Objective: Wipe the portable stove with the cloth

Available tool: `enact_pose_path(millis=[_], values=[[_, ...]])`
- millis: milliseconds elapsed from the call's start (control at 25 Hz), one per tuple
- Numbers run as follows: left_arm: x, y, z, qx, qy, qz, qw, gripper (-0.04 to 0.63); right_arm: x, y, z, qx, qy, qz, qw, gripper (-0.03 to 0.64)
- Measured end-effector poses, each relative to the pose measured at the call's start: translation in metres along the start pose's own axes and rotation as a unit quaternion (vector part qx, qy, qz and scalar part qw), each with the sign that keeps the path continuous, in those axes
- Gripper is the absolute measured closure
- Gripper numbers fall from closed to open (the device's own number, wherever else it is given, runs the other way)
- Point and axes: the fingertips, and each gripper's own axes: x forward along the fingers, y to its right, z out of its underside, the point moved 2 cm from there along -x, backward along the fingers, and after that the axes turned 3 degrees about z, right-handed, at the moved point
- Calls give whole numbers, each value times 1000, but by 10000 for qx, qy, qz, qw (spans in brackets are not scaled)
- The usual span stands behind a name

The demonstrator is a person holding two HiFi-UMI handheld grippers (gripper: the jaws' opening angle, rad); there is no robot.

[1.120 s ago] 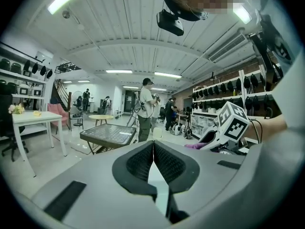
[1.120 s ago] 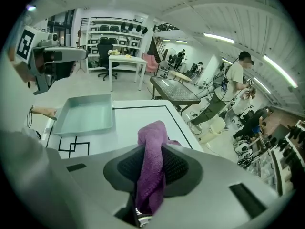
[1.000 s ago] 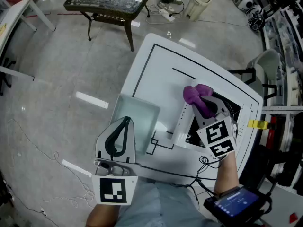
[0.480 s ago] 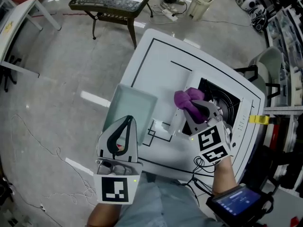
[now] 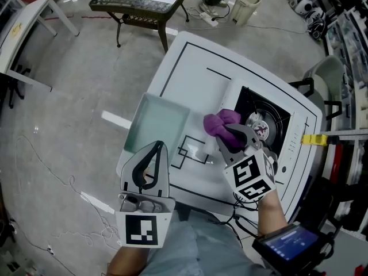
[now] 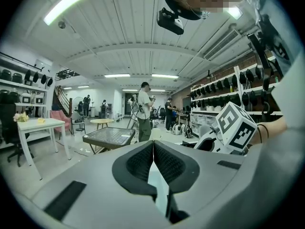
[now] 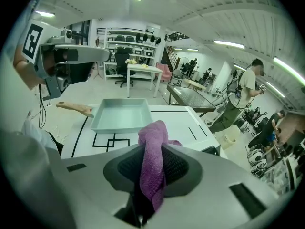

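Purple cloth clamped in right tongs, portable stove seemingly just beyond them, left tongs closed, empty.

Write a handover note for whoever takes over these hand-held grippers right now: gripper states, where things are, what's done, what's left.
Left hand-held gripper: jaws together, empty, held off the table's near edge.
Right hand-held gripper: shut on the purple cloth, at the left edge of the portable stove; whether the cloth touches the stove can't be confirmed.
Pale green tray: empty, on the white table, left of the stove.
Done: cloth is gripped and at the stove.
Left: wipe the stove's top; how much is already wiped can't be told.
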Motion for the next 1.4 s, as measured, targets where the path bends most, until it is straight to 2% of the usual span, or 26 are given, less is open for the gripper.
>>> enact_pose_path(millis=[440,760,1080,1400], values=[[-40,17,-3,169,178,-42,9997,577,-22,-35,0,-317,129,34,9994,506],[-73,20,-9,267,260,-104,9993,577,-45,-60,-10,-497,413,156,9978,506],[-98,30,-12,252,386,-61,9989,575,-59,-99,10,-297,233,-78,9993,506],[-127,64,-15,356,511,124,9980,575,-103,-123,27,263,550,-109,9981,506]])
